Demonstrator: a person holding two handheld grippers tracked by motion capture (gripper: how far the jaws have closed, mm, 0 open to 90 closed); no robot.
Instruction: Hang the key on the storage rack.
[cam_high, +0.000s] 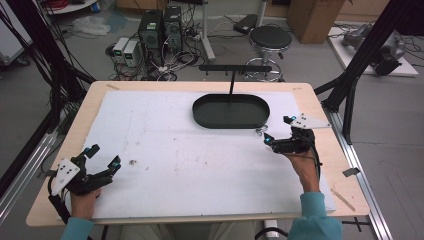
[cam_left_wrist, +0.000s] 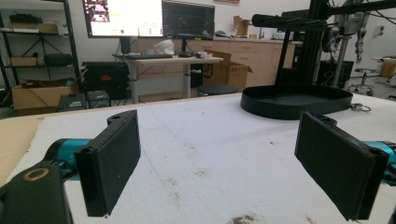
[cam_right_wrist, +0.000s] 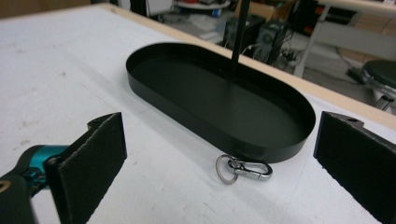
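One small metal clip (cam_right_wrist: 245, 169), a silver snap hook joined to a key ring, lay flat on the white mat (cam_high: 200, 155) that covered the wooden surface (cam_high: 80, 130). It rested just beside the near rim of a black oval tray (cam_right_wrist: 187, 109), close to the tray's right end as the high view showed it; whether clip and rim touched could not be told. A thin black post (cam_high: 231, 82) rose from the tray's far side and carried a horizontal bar (cam_high: 235, 67) at its top. The tray's floor looked bare.

The right hand-held gripper (cam_high: 278, 131) hovered just right of the clip, low over the mat, with its jaws spread wide and nothing between them. In the right gripper view its two black padded jaws framed the clip and the tray's near rim. A hand (cam_high: 305, 167) in a teal sleeve (cam_high: 315, 217) held it from the bottom right.

The left hand-held gripper (cam_high: 103, 156) sat well apart, near the front left corner of the mat, jaws also wide open and holding nothing. A small dark speck (cam_high: 133, 161) of debris lay on the mat just right of it. The mat carried faint stains.

Beyond the surface, on the grey floor, stood computer towers (cam_high: 160, 27), tangled cables, a round black stool (cam_high: 270, 37) and a cardboard box (cam_high: 312, 17). The left gripper view showed monitors (cam_left_wrist: 149, 17) on a desk in the background.
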